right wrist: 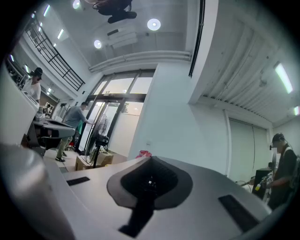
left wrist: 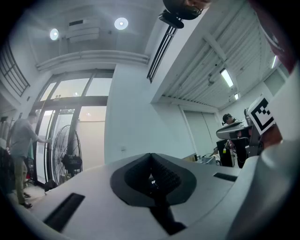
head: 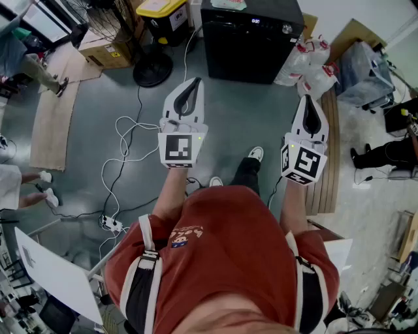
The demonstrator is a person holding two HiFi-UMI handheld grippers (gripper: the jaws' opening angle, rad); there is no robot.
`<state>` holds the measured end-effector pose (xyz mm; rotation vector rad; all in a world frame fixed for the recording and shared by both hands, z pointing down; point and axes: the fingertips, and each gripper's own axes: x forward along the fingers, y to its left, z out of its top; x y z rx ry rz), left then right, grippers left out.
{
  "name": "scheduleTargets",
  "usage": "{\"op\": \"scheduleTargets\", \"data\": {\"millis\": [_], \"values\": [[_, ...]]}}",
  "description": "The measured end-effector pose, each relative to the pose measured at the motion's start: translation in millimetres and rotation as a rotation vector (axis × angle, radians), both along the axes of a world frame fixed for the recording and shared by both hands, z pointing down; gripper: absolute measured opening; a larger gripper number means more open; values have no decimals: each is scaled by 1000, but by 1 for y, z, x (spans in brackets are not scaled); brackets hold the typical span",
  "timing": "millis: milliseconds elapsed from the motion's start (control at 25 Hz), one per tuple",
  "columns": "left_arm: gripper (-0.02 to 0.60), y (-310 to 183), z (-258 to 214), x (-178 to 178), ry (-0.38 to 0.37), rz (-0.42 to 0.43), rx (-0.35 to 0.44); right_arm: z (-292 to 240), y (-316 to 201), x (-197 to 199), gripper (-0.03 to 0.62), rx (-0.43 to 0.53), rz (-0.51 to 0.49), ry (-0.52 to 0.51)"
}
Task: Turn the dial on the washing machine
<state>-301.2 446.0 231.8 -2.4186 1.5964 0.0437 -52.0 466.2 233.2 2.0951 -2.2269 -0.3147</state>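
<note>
A black washing machine (head: 251, 39) stands at the far side of the floor in the head view, with a small round dial (head: 286, 29) at the right of its top panel. My left gripper (head: 192, 85) is held in front of me, well short of the machine, jaws together with nothing between them. My right gripper (head: 308, 103) hangs to the right, also shut and empty, below the dial and apart from it. In the left gripper view, the left gripper (left wrist: 151, 157) points up at a white wall and ceiling. The right gripper (right wrist: 151, 161) does the same; the machine is in neither gripper view.
A standing fan (head: 153, 65), a yellow-lidded bin (head: 163, 16) and a cardboard box (head: 108, 52) sit left of the machine. Plastic bags (head: 310, 65) lie to its right beside a wooden pallet (head: 326, 163). White cables and a power strip (head: 111, 224) trail over the floor. People stand at the left edge (head: 39, 68).
</note>
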Motion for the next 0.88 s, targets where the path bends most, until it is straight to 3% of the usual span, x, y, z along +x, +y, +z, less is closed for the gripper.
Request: {"op": "scheduleTargets", "data": {"millis": [480, 880], "values": [[9, -24, 5, 21, -13, 14, -27, 9, -27, 15, 6, -25, 4, -13], [9, -81, 6, 59, -3, 8, -48, 21, -78, 66, 8, -51, 60, -29]]}}
